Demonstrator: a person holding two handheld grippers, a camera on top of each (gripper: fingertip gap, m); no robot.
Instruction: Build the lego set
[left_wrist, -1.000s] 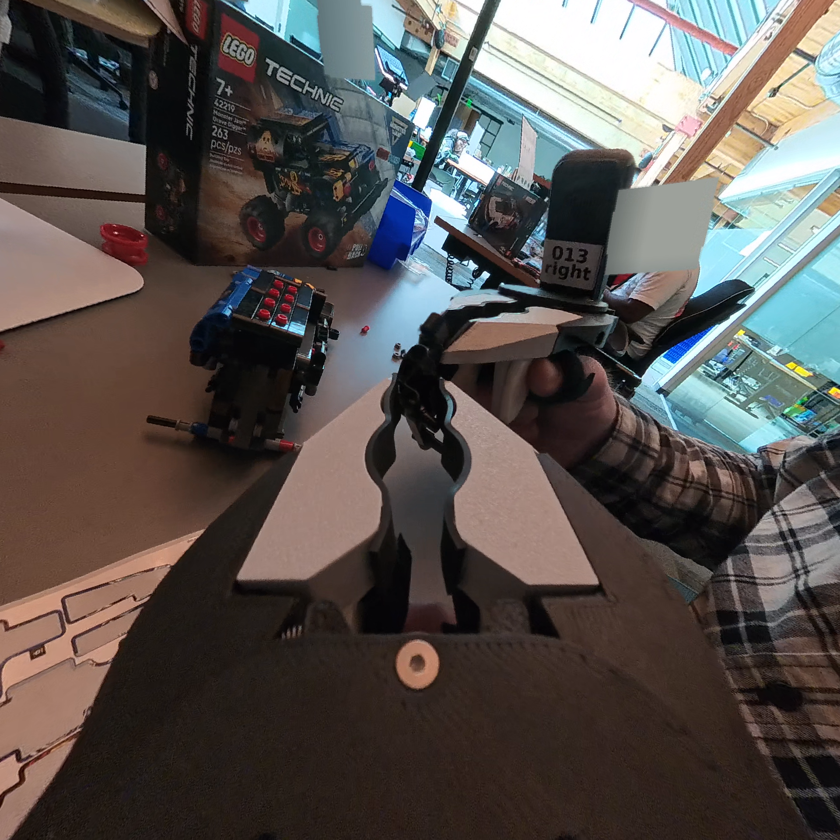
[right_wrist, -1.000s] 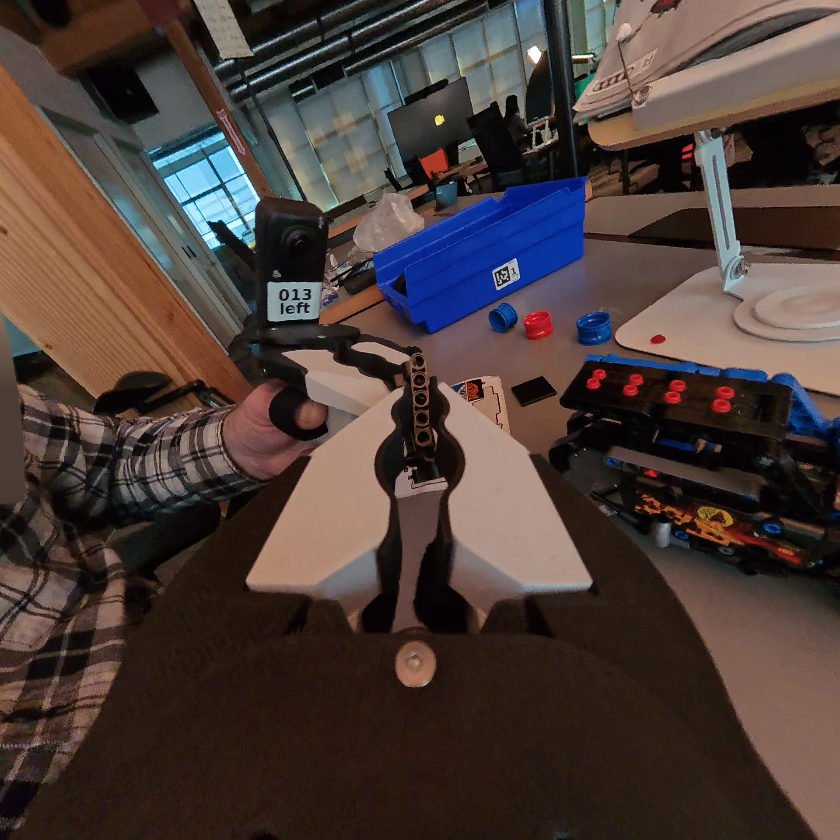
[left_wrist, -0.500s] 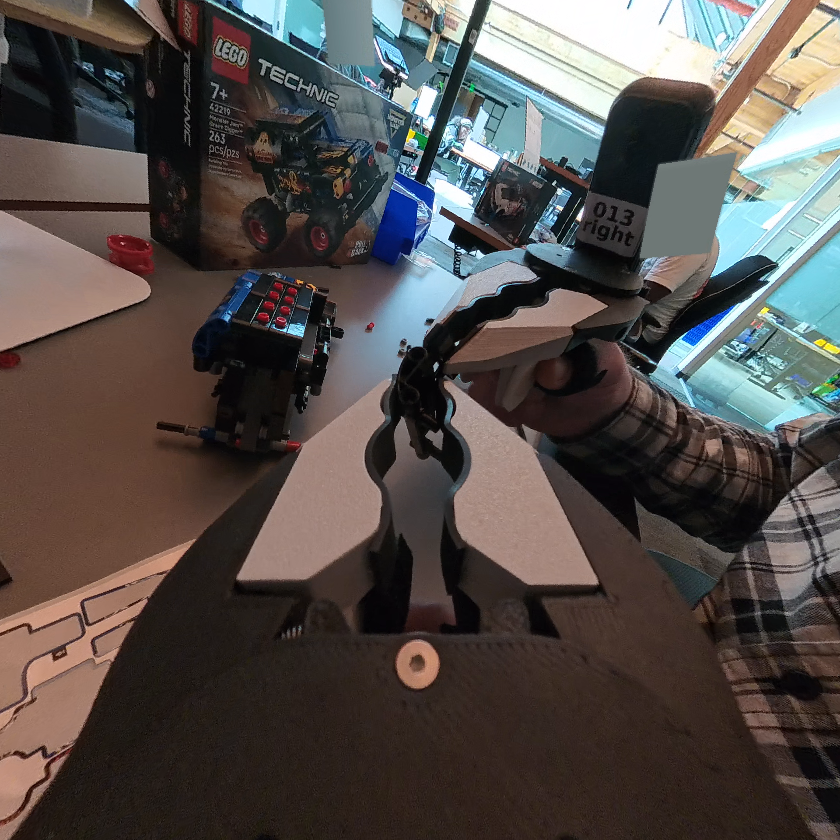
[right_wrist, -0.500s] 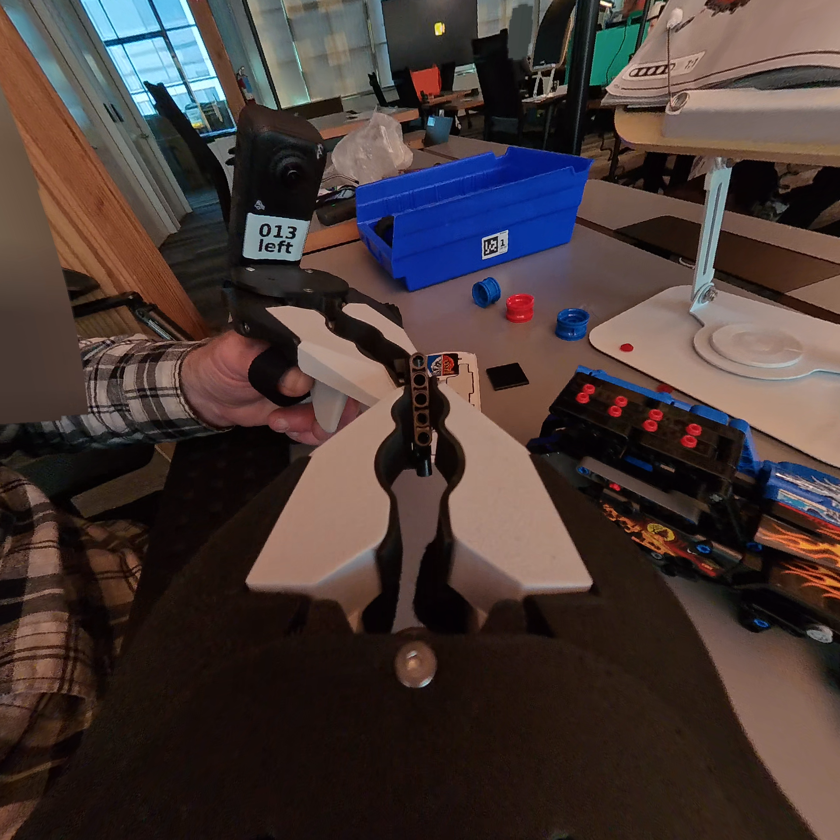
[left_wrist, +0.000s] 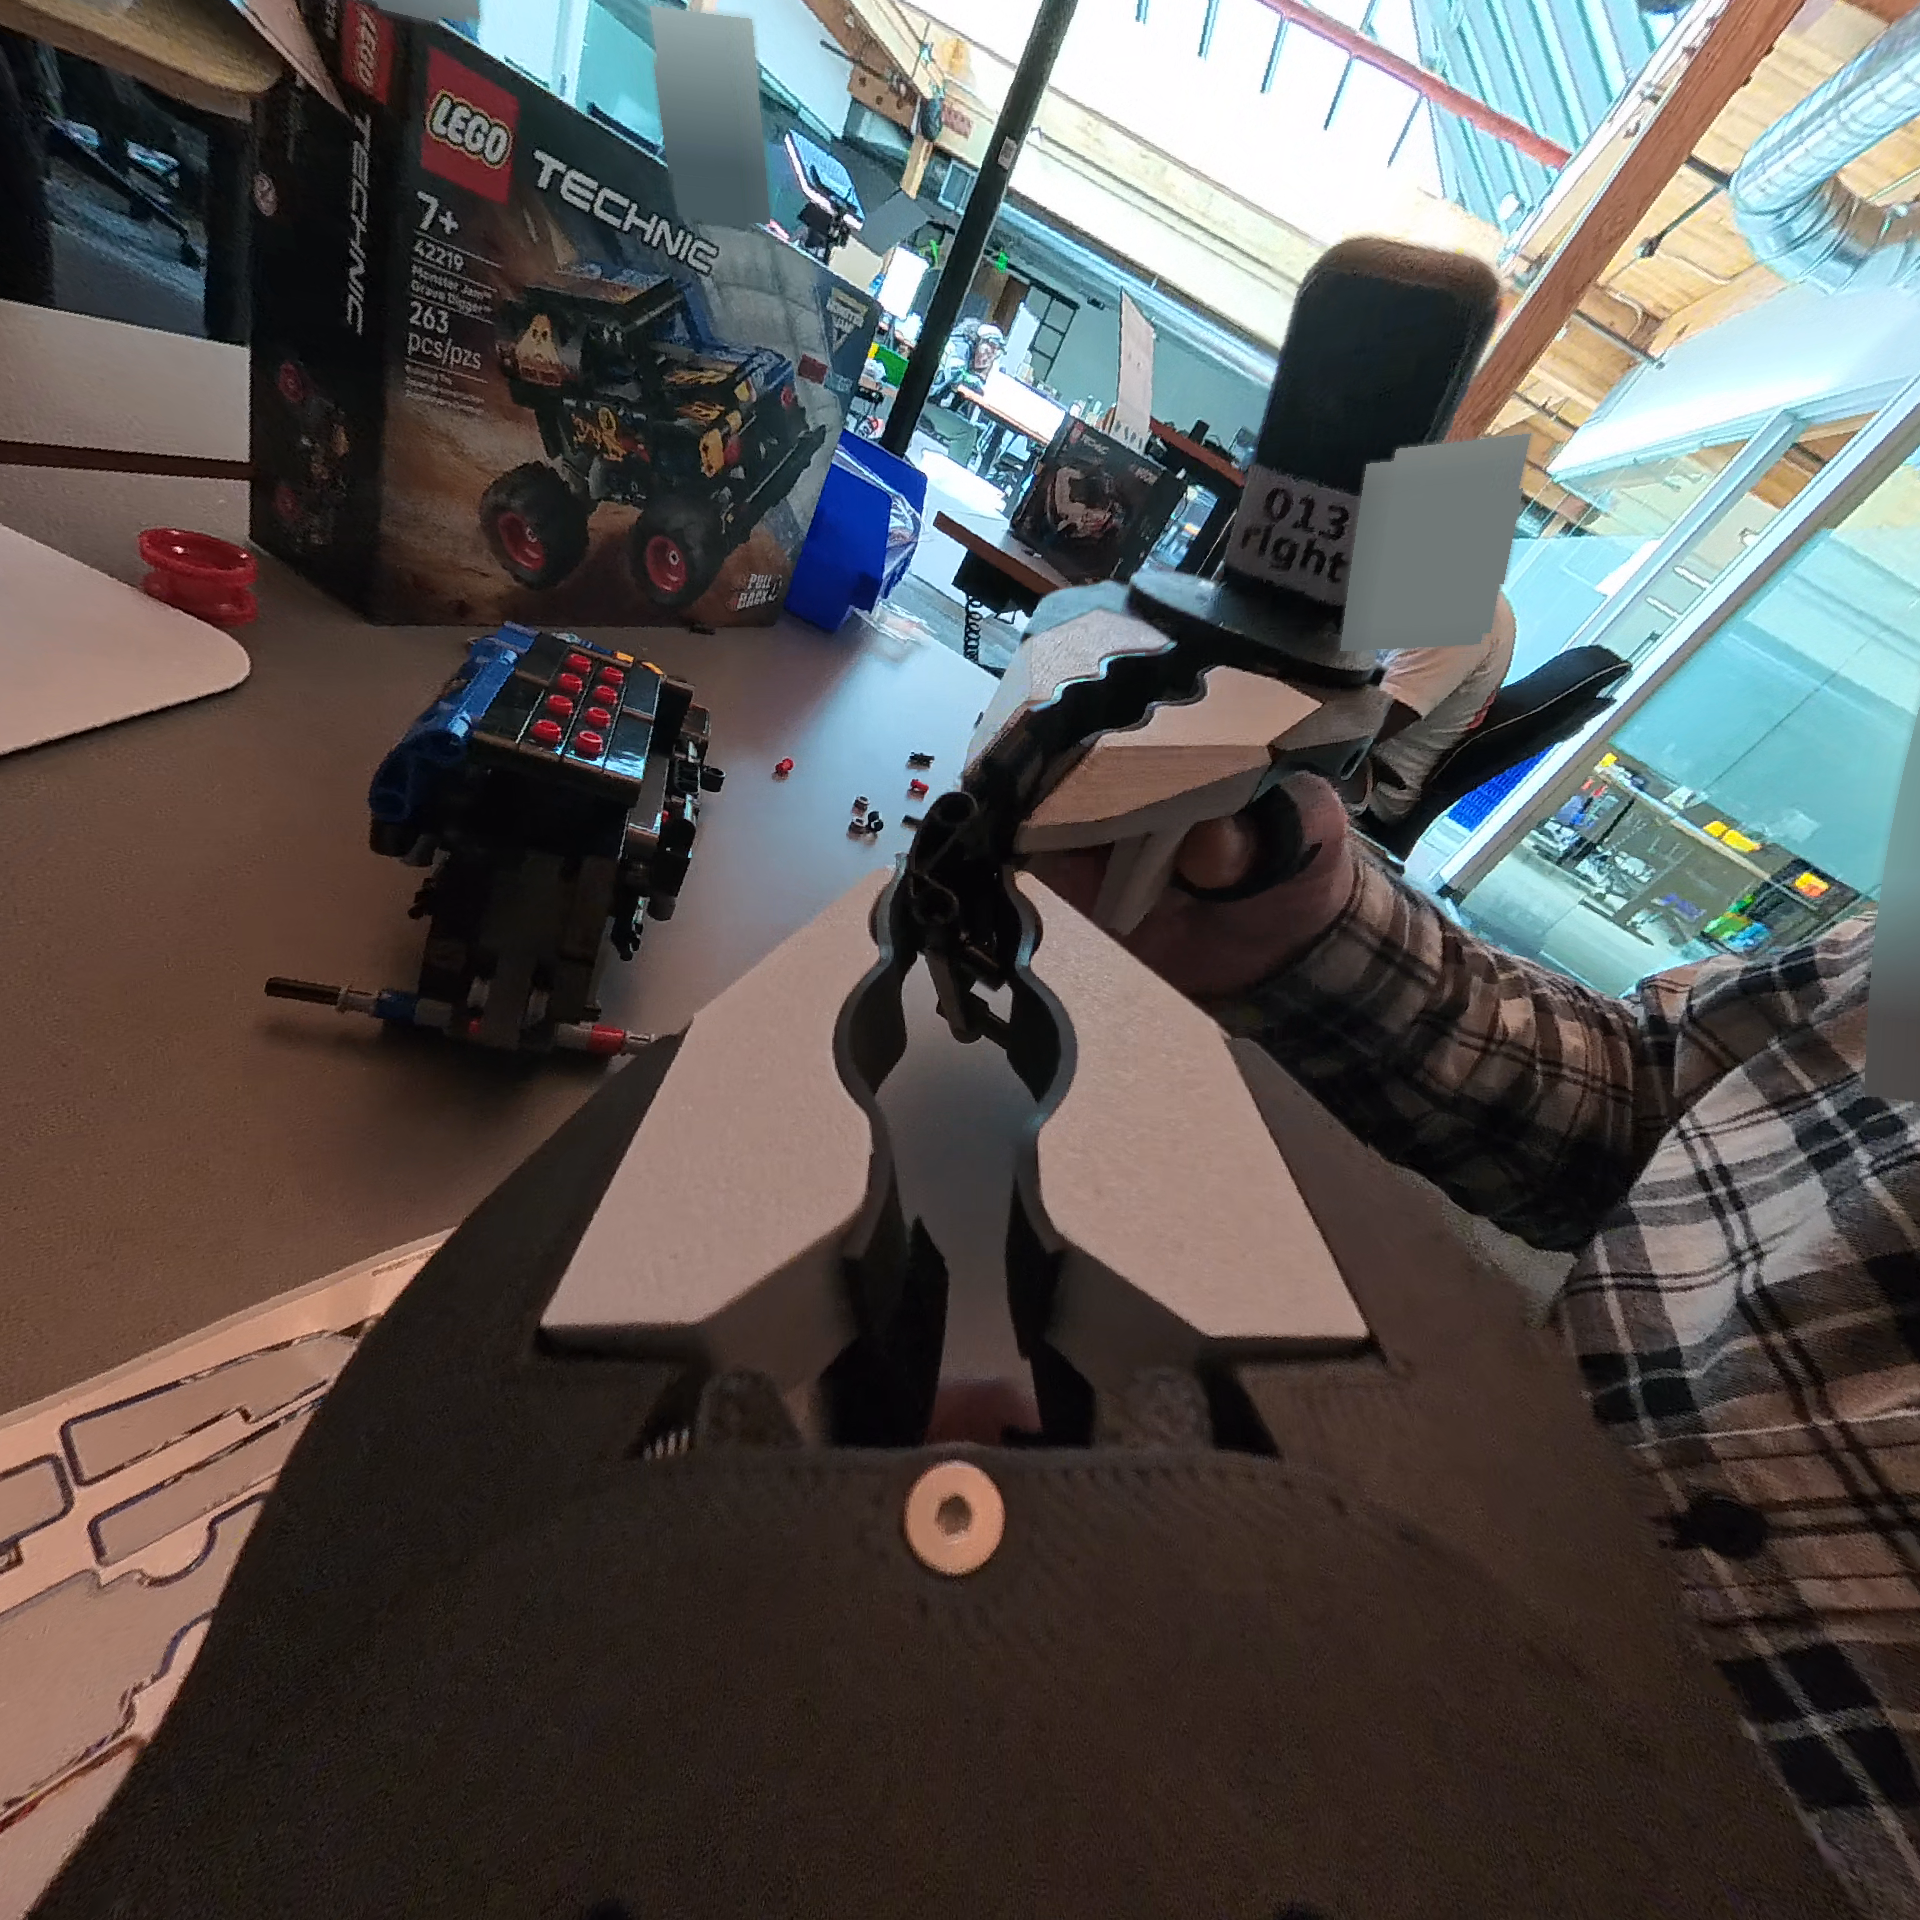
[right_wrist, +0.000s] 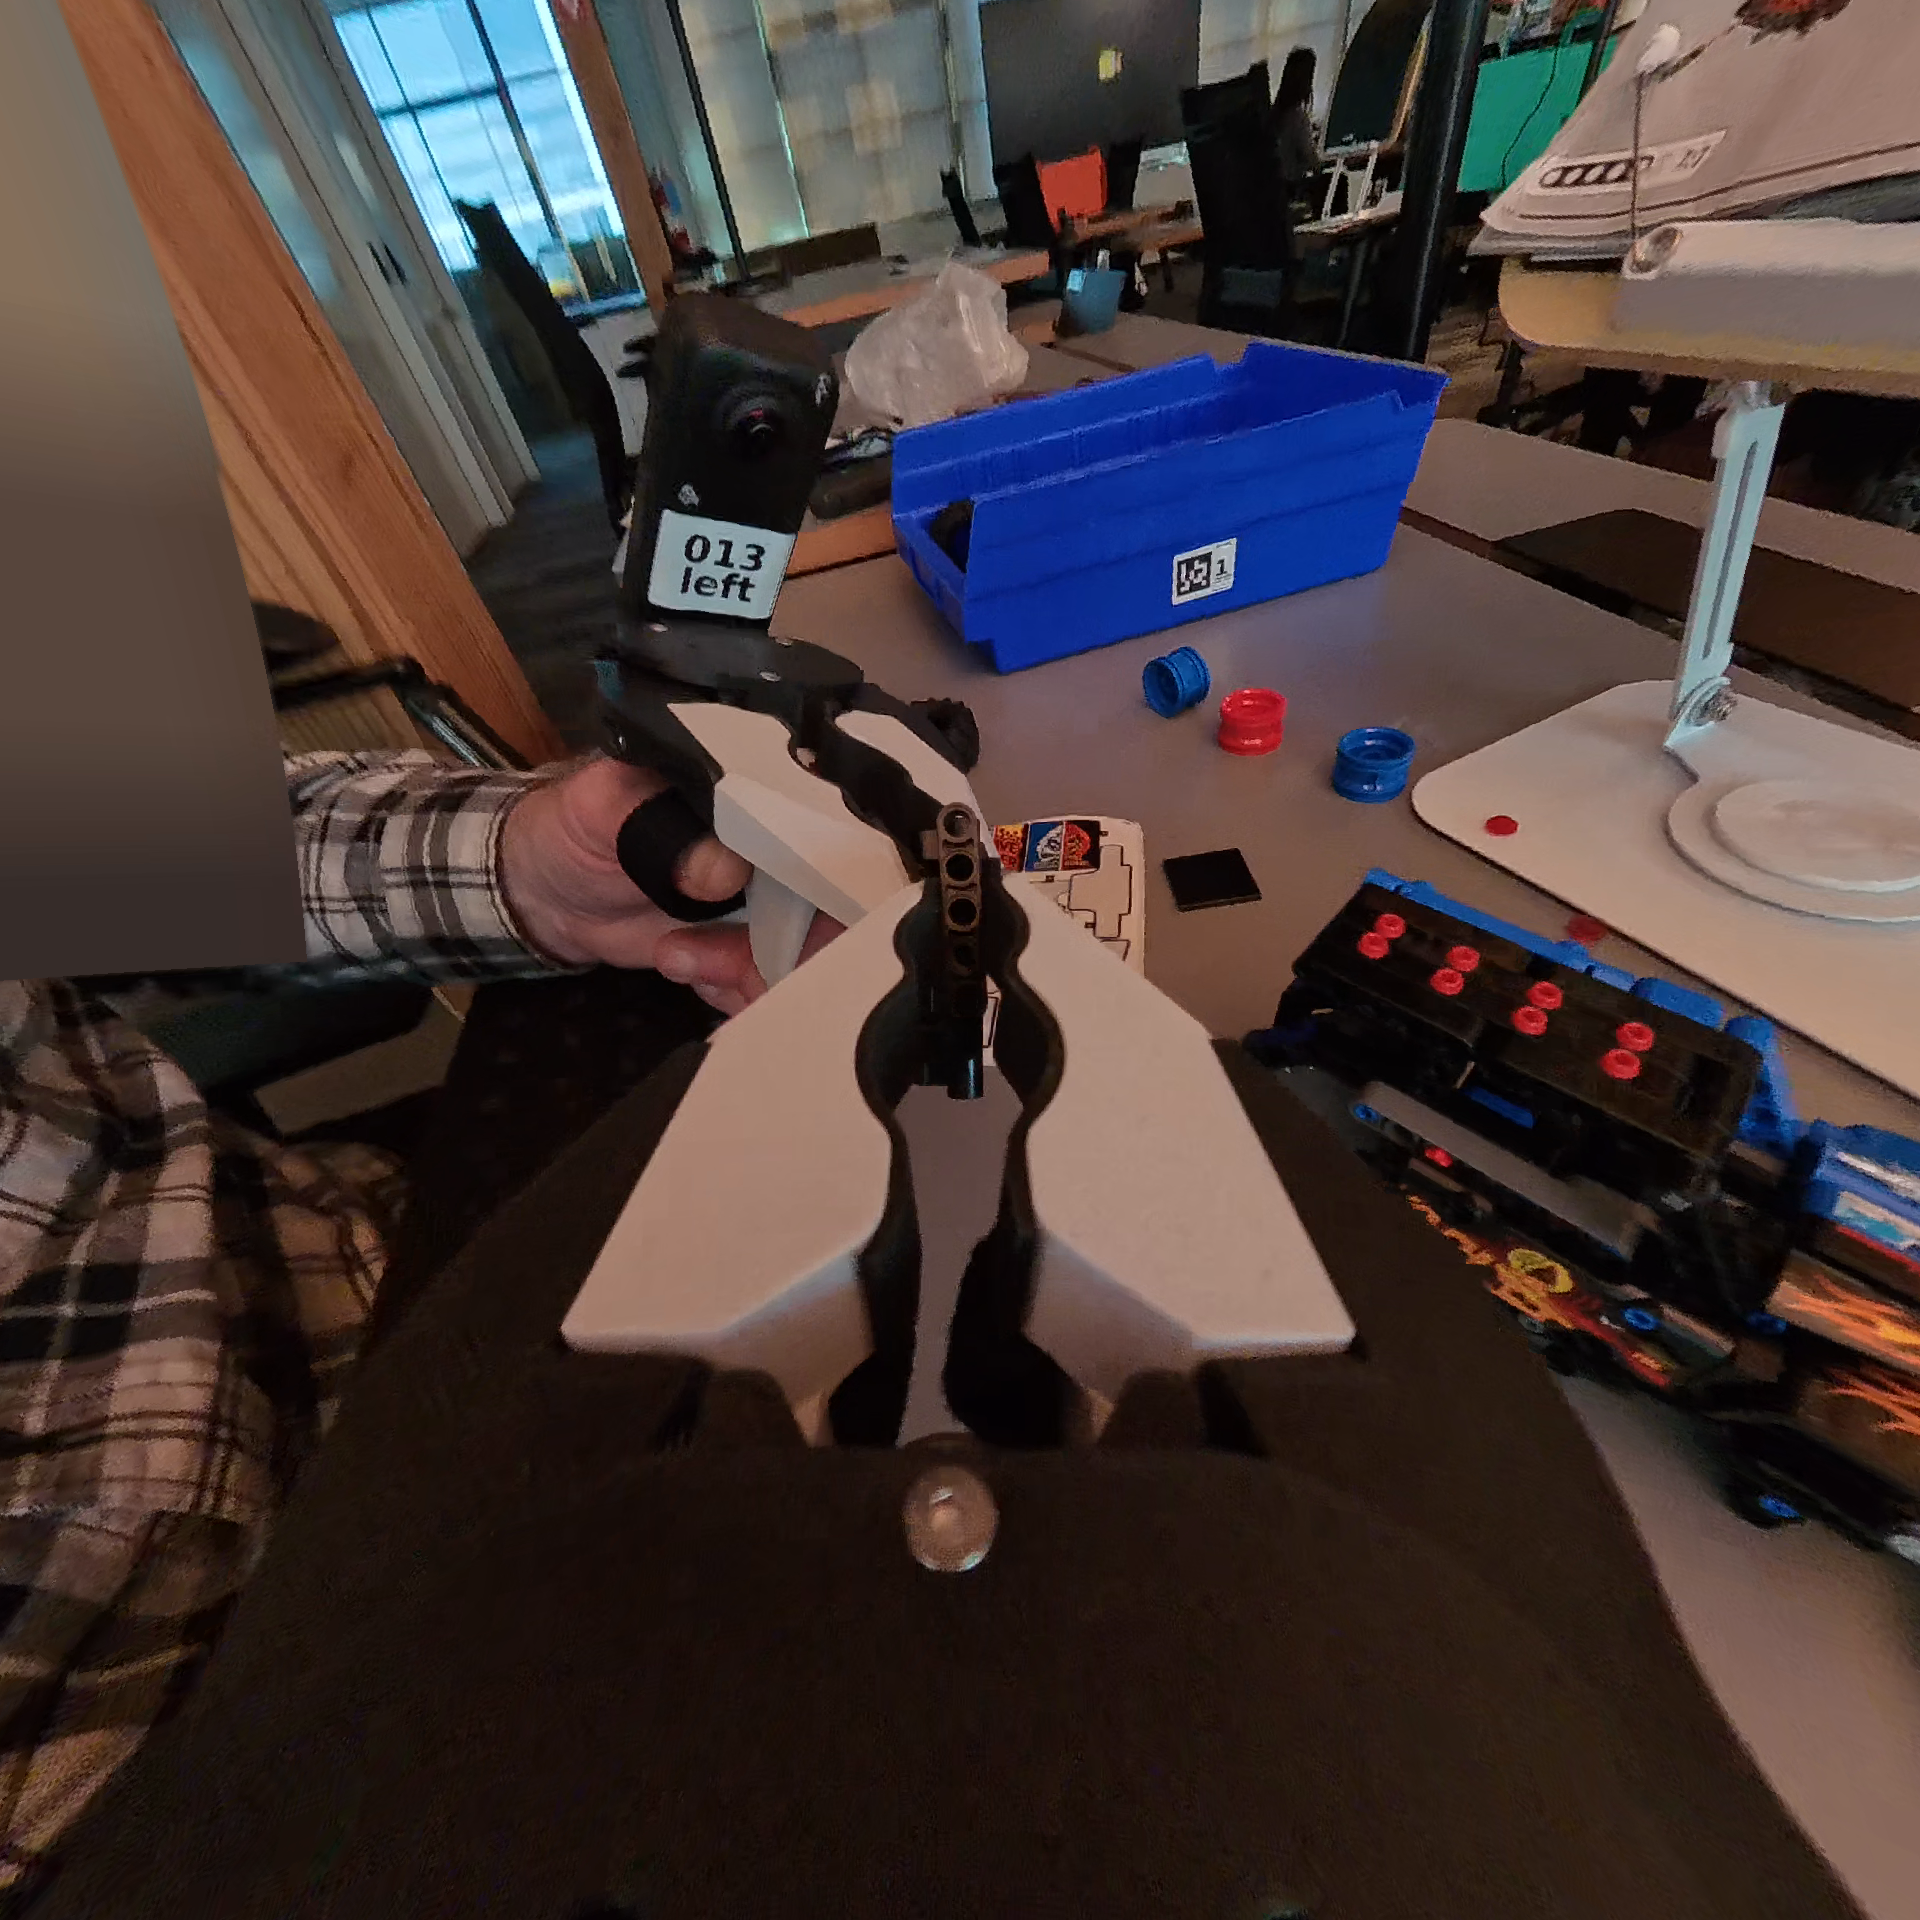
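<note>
A short black beam with holes (right_wrist: 958, 899) is held upright above the table, with a black pin at its lower end. My right gripper (right_wrist: 958, 935) is shut on it. My left gripper (left_wrist: 948, 899) is shut on the same black beam (left_wrist: 940, 873) from the opposite side, so the two sets of tips meet. The right gripper shows in the left wrist view (left_wrist: 961, 821), and the left gripper in the right wrist view (right_wrist: 935, 831). The partly built black and blue truck (left_wrist: 540, 790) with red studs lies on the grey table; it also shows in the right wrist view (right_wrist: 1538, 1081).
The set's box (left_wrist: 582, 395) stands behind the truck. A blue bin (right_wrist: 1143, 520), blue rims (right_wrist: 1174, 681) and a red rim (right_wrist: 1250, 720), a black tile (right_wrist: 1210, 878), a sticker sheet (right_wrist: 1086, 862), a white stand base (right_wrist: 1621, 831) and small loose pieces (left_wrist: 868, 816) are on the table. Both grippers' tips are close together, under 4 cm apart. Left tips and right tips are each some 20 cm from the black tile (right_wrist: 1210, 878).
Both grippers stay shut and joined at the beam. The pair has turned a little: the right gripper's handle stands higher in the left view, and the truck has slid towards the lower right in the right view.
</note>
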